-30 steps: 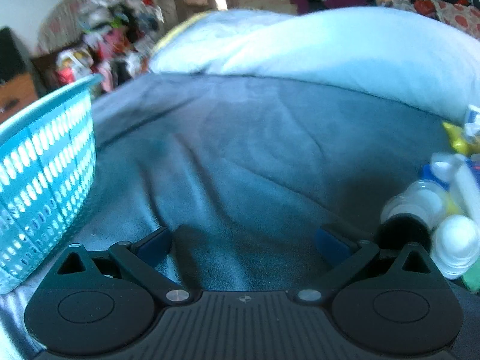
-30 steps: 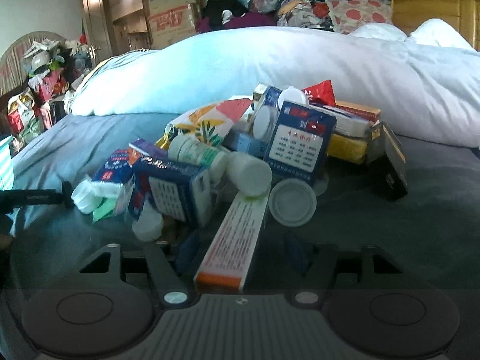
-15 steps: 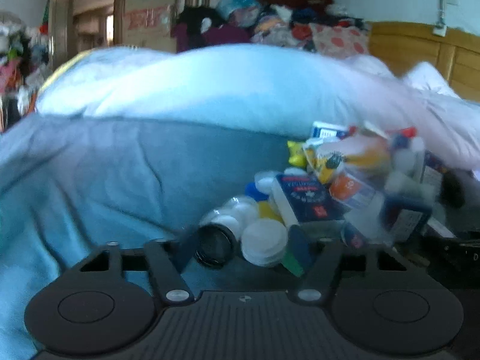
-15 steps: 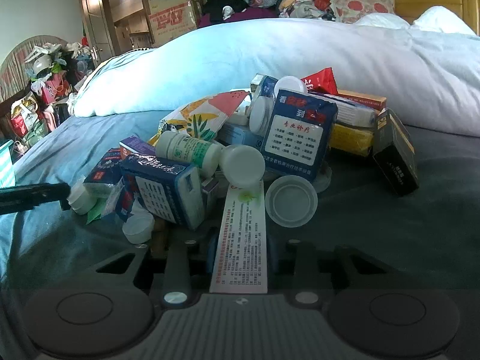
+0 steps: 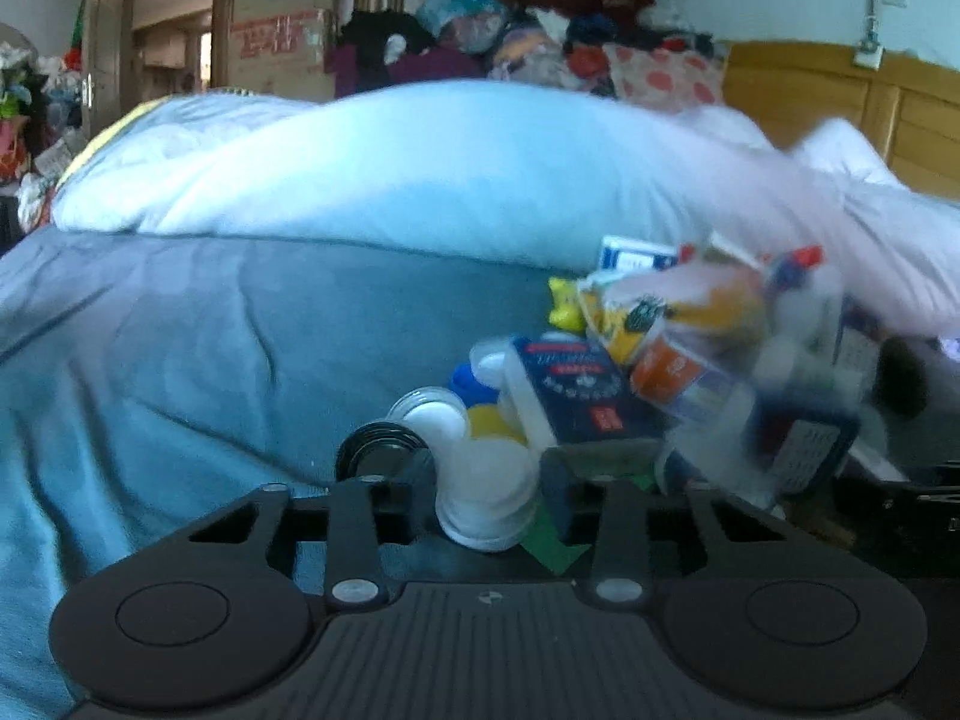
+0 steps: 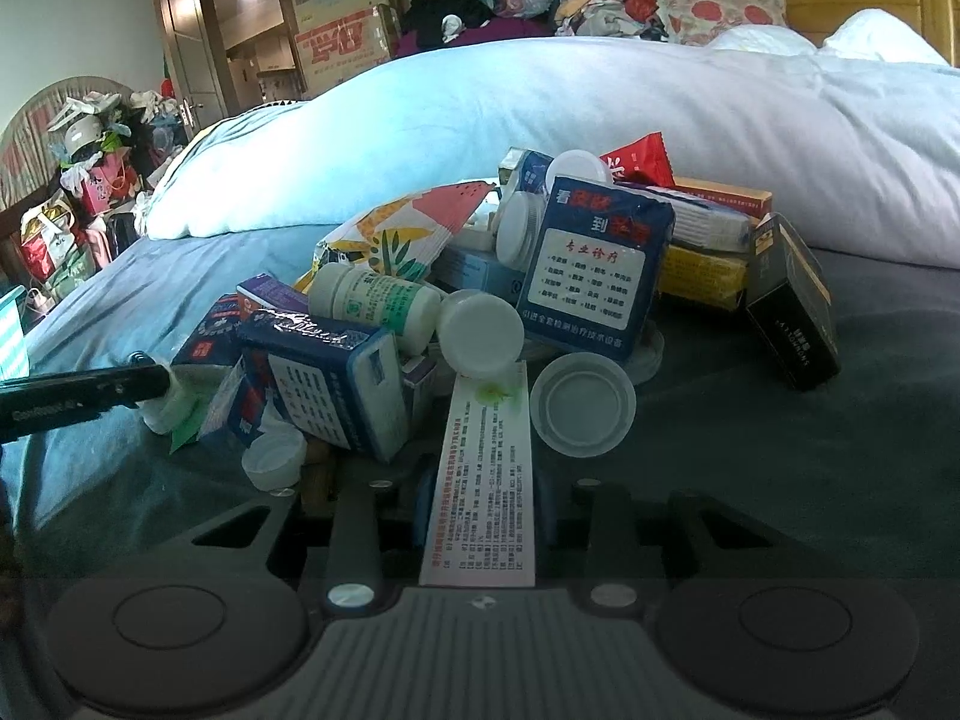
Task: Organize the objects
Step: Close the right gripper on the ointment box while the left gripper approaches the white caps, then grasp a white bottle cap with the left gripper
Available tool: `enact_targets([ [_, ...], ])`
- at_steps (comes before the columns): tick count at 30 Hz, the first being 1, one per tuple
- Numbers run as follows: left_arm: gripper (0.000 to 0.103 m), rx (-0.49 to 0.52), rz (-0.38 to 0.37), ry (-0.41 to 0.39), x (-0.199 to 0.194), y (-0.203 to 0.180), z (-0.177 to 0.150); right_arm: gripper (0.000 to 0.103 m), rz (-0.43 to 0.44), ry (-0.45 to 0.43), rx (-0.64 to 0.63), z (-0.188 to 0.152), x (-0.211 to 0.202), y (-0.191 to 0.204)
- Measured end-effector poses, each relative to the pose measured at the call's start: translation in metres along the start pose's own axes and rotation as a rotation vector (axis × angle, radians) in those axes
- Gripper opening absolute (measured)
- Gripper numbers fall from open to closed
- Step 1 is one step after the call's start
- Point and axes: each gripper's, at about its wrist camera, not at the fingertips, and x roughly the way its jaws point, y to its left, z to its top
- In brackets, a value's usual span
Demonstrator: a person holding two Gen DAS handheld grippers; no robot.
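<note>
Your right gripper [image 6: 478,495] is clamped on the long white carton [image 6: 483,474], which sticks out toward twelve o'clock, its far end against the pile of medicine boxes and bottles [image 6: 480,276]. Your left gripper [image 5: 487,480] has its jaws narrowed around a white bottle cap [image 5: 486,492] at the pile's near edge; whether they truly pinch it, you cannot tell. A black jar [image 5: 378,450] lies at about ten o'clock from that cap. Judging by the heap on the grey-blue bedspread [image 5: 210,360], you have barely started: nearly everything waits unsorted, and no container shows clearly in either view.
</note>
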Motion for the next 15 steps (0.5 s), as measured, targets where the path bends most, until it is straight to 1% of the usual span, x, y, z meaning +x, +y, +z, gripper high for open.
enact_targets([
  [4, 0.033, 0.01, -0.009, -0.027, -0.02, -0.004, -0.001, 0.035, 0.004, -0.001, 0.011, 0.0, 0.0, -0.001],
  [5, 0.028, 0.013, -0.007, -0.036, -0.025, -0.006, -0.002, 0.035, 0.006, -0.002, 0.014, 0.0, 0.0, 0.0],
  [7, 0.004, 0.001, -0.003, -0.035, -0.035, -0.007, -0.003, 0.034, 0.008, -0.004, 0.02, 0.0, 0.0, 0.0],
  [9, 0.005, -0.01, -0.008, -0.035, -0.045, -0.008, -0.003, 0.034, 0.012, -0.003, 0.019, 0.001, -0.002, -0.002],
  [11, 0.005, 0.012, -0.003, -0.045, -0.053, -0.012, -0.001, 0.032, 0.018, 0.0, 0.014, 0.002, -0.003, -0.001],
  [13, 0.006, 0.016, -0.001, -0.036, -0.055, -0.012, -0.002, 0.032, 0.028, 0.002, 0.015, 0.003, -0.007, -0.002],
  [15, 0.009, 0.013, 0.002, -0.011, -0.052, -0.009, -0.005, 0.032, 0.032, -0.008, 0.001, 0.004, -0.012, 0.002],
])
